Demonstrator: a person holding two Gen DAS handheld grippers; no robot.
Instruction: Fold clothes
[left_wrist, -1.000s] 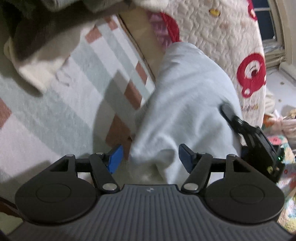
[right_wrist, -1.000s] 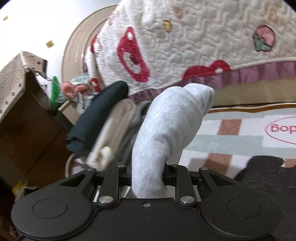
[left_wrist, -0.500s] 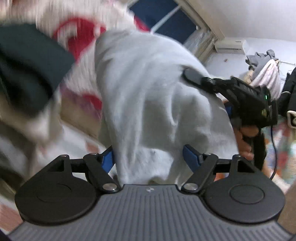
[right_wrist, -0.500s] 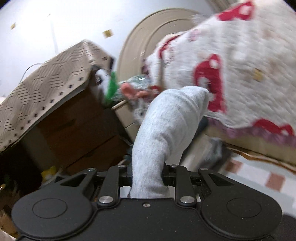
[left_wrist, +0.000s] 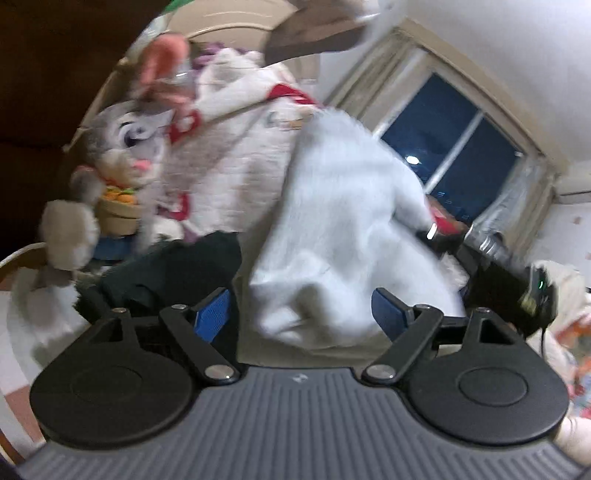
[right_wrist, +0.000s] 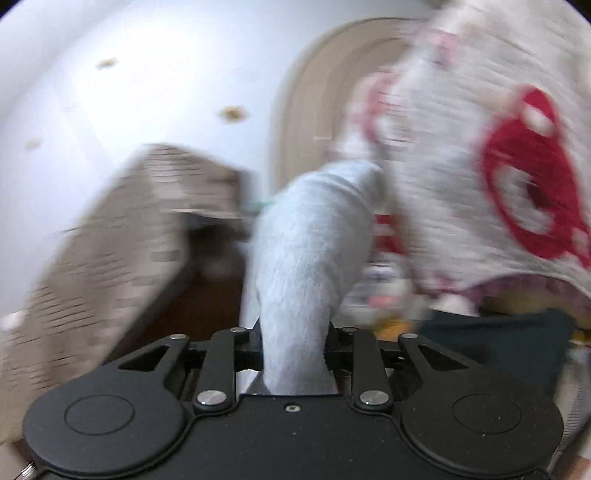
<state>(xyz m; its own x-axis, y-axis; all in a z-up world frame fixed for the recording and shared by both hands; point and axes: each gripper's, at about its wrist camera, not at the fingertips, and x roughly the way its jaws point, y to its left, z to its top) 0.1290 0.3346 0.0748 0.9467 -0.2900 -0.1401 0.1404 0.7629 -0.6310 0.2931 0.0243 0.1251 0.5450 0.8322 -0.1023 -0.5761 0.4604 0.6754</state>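
A folded light grey garment (left_wrist: 343, 221) hangs in the air in front of the left wrist camera. Its lower edge dangles between the blue pads (left_wrist: 212, 310) of my left gripper (left_wrist: 300, 312), whose jaws are opening. A gap shows on the left pad's side, so nothing is pinched there. My right gripper (left_wrist: 443, 236) holds the garment's far right side. In the right wrist view the grey garment (right_wrist: 306, 258) rises out of my right gripper (right_wrist: 295, 347). Its jaws are starting to open, but the cloth still fills them.
A grey plush rabbit (left_wrist: 122, 147) and a white quilt with red prints (right_wrist: 480, 166) lie on the bed behind. A dark garment (left_wrist: 177, 269) sits below the rabbit. A patterned beige cover (right_wrist: 122, 229) drapes a brown box at left. The window (left_wrist: 454, 144) is dark.
Both grippers rose and swung from the checked rug up to the bed, rabbit and window. The left jaws widened away from the garment. The right gripper kept the grey cloth.
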